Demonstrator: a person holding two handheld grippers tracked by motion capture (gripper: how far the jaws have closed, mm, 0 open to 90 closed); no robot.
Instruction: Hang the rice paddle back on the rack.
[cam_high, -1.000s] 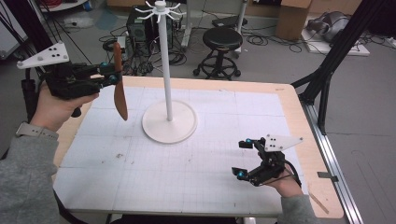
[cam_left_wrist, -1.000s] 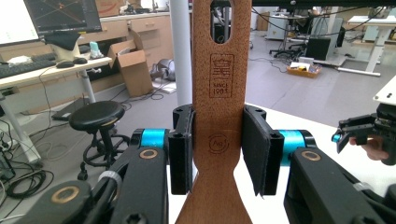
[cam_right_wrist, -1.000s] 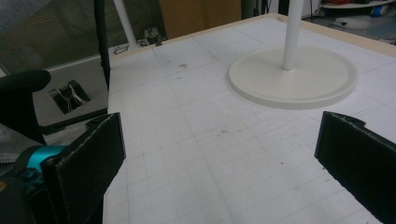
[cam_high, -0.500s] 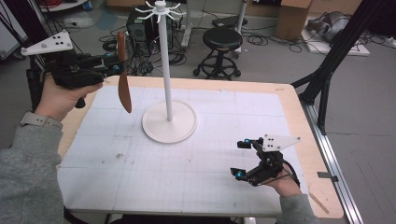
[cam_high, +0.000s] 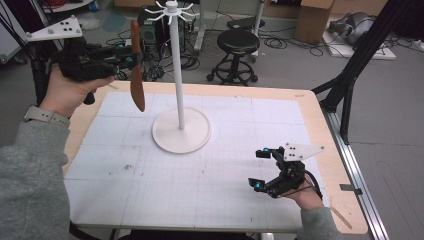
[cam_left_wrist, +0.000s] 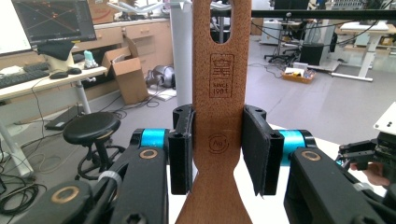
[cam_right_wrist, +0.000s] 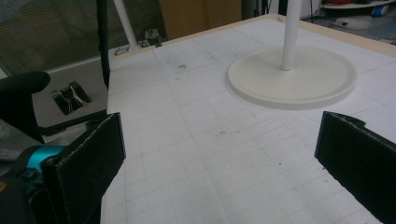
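From above, the left gripper (cam_high: 131, 56) is raised at the far left corner of the table (cam_high: 320, 130), held in the person's left hand (cam_high: 70, 90). Its jaws are closed on a brown wooden spatula (cam_high: 136, 67), which hangs near upright with its broad blade down and its handle end up — clear of the white mat (cam_high: 150, 180) and just left of the stand (cam_high: 178, 75). That stand is a white pole on a round base (cam_high: 181, 135), with small hooks (cam_high: 170, 9) ringing its top. The right gripper (cam_high: 260, 169) sits low near the right front edge of the mat, jaws spread wide with nothing between them. A black stool (cam_high: 239, 42) stands on the floor beyond the table.

Along the left gripper's own jaws, the spatula (cam_left_wrist: 219, 116) fills the centre, pinched at its neck between both black pads (cam_left_wrist: 258, 154). A stamped mark reads "SINCE 1905", and a slot is cut higher in the handle. The white pole (cam_left_wrist: 182, 51) rises just behind it; the stool (cam_left_wrist: 91, 130) and a desk with a monitor (cam_left_wrist: 51, 21) lie to the left.

Along the right gripper's jaws, the two pads (cam_right_wrist: 88, 154) stand far apart over bare mat (cam_right_wrist: 196, 140) — the base (cam_right_wrist: 292, 77) lies ahead, well apart from them.
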